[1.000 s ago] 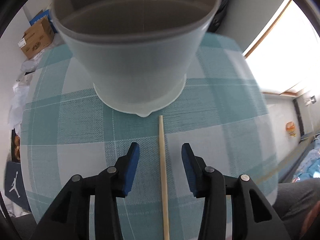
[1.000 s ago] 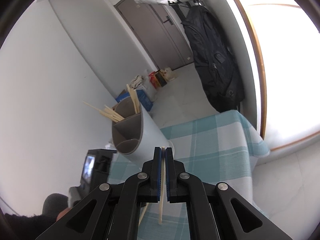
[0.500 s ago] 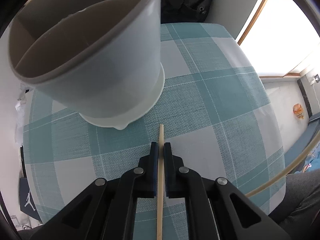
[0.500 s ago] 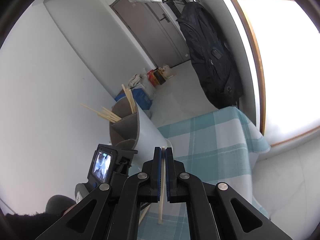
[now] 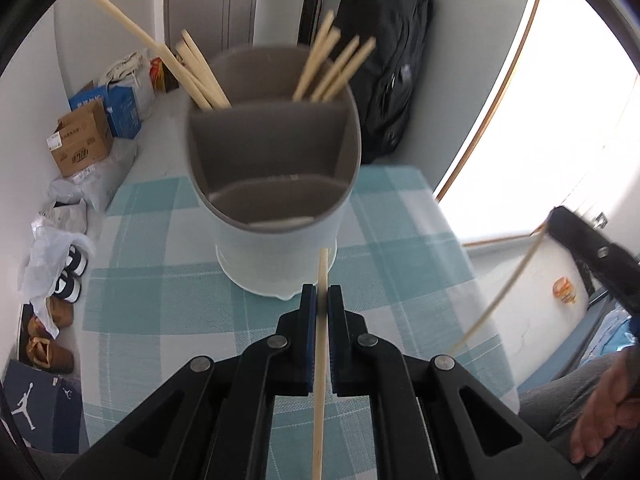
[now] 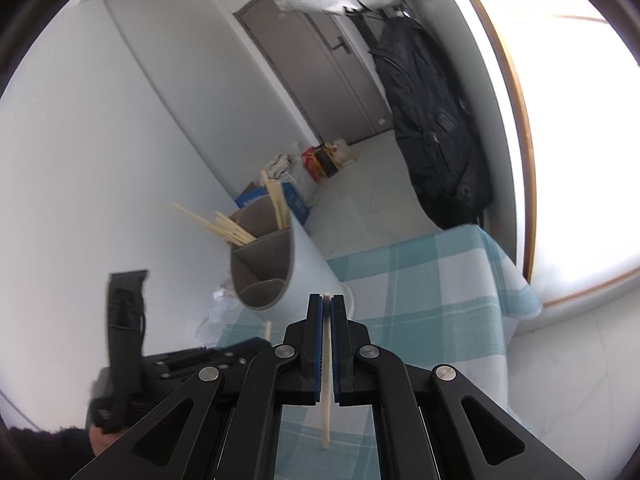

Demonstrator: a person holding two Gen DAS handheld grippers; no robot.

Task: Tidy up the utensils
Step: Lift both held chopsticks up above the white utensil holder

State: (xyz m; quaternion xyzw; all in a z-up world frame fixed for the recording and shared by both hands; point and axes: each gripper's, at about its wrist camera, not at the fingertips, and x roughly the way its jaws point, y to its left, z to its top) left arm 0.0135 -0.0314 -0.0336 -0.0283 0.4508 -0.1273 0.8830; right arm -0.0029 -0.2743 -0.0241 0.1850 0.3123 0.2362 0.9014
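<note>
Legible marks, left wrist view: one white Jumpman (Jordan) silhouette logo on a dark blue shoebox [image 5: 38,410] on the floor at the lower left; a smaller repeat of the same figure on the box's adjoining face. Cardboard carton [image 5: 82,138] on the floor at left: dark printed lettering and a white label, too blurred to read. Blue carton [image 5: 102,102] behind it: white characters, not legible. Right wrist view: nothing readable.
</note>
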